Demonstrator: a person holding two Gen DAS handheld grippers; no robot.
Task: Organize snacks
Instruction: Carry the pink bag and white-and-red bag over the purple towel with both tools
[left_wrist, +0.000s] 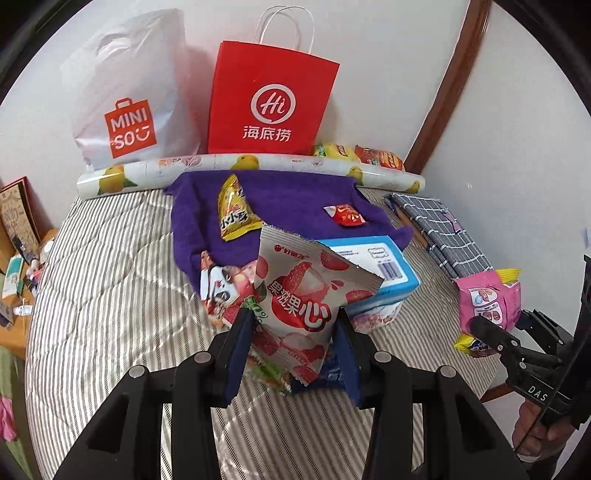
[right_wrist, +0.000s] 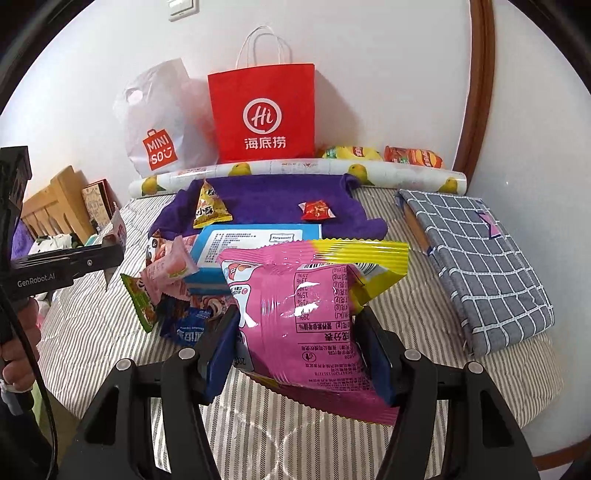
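Left wrist: two bags (left_wrist: 207, 103), two grippers (left_wrist: 291, 325).

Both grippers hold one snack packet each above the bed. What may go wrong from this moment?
1. The left gripper pinches the lychee packet only at its lower part; the tall packet may swing or slip out.
2. The right gripper squeezes the puffy pink packet; its content may get crushed.
3. The red paper bag stands behind the fruit-print roll; a careless drop may tip it.
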